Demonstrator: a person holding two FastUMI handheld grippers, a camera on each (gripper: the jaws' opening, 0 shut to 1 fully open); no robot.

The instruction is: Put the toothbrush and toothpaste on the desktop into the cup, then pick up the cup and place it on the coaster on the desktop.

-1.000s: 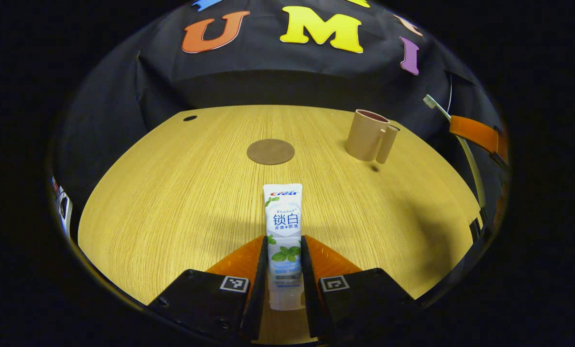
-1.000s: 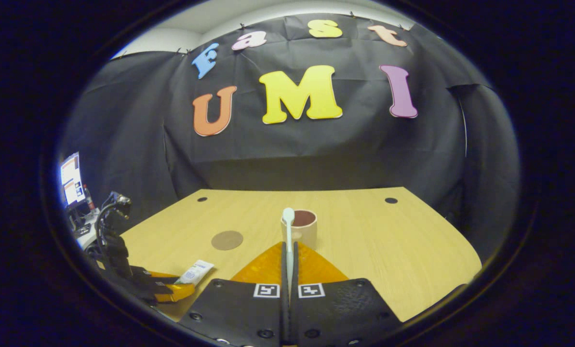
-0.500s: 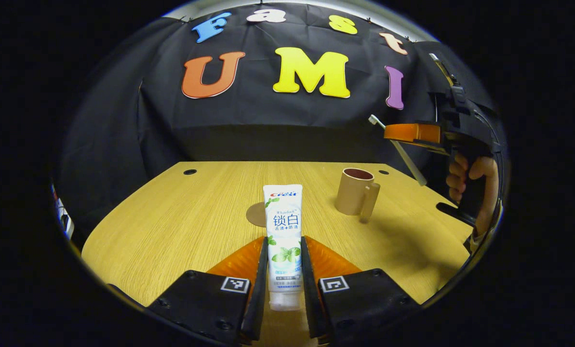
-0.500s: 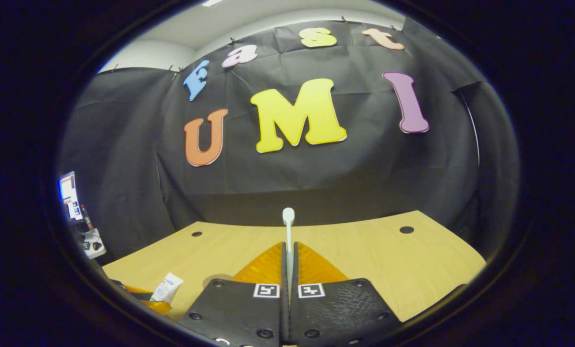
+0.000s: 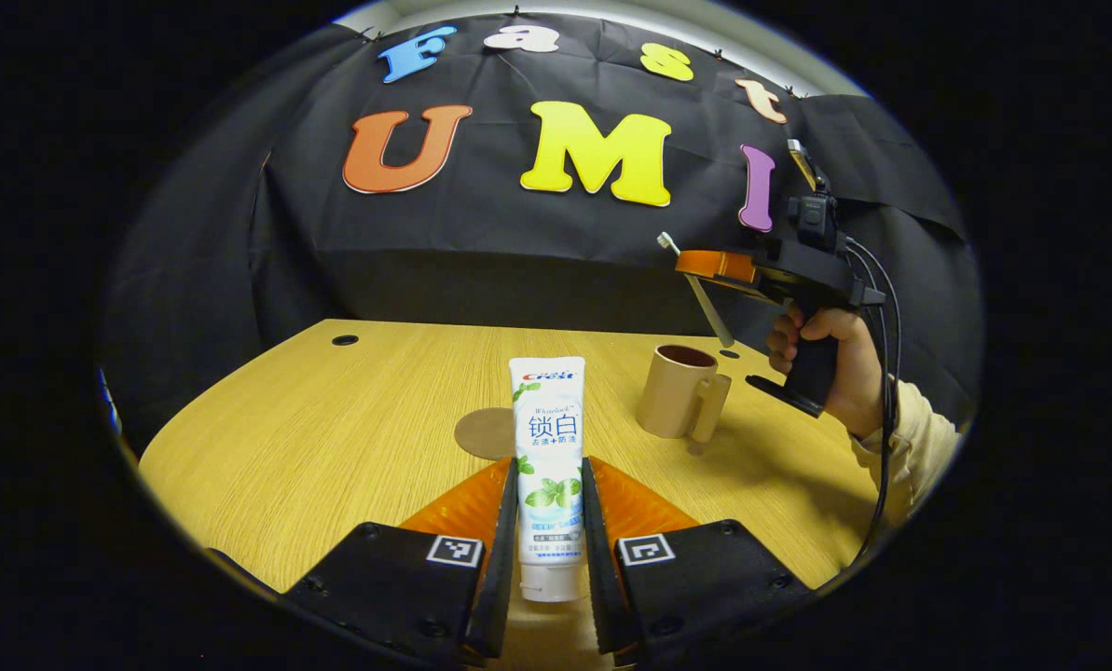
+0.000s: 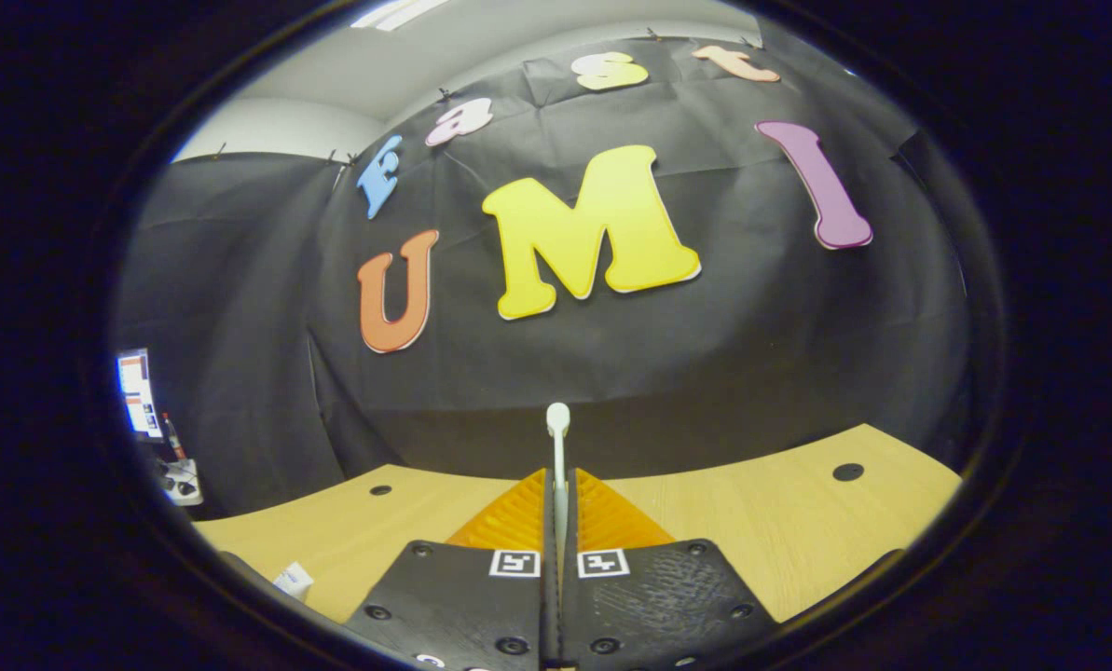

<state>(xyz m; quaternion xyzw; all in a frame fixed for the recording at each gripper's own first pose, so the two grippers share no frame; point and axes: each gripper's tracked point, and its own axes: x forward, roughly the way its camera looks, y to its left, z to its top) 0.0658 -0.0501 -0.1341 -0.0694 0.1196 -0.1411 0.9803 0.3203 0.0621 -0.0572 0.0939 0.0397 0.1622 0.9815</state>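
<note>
A pale wood-grain tabletop spreads below two hand-held grippers, each already loaded. In the left gripper view, at 2 o'clock, a hand in a cream sleeve holds the right gripper well above the tabletop, over and just to the right of a tan plastic cup with a handle. At 6 o'clock the left gripper has its fingers closed on both flanks of a white toothpaste tube with green mint leaves, cap end toward the camera. A flat round brown coaster lies bare on the tabletop, partly hidden behind the tube, at the cup's 9 o'clock.

In the right gripper view that gripper has its fingers pressed nearly together on the slim white toothbrush, head pointing to 12 o'clock.

Judging by this, the loading step is in hand and nothing sits in the cup yet. The next move likely calls for tipping the toothbrush handle-down over the cup's mouth before release, then the tube.

The tube carries small printed branding and large blue characters; they are left unread.
</note>
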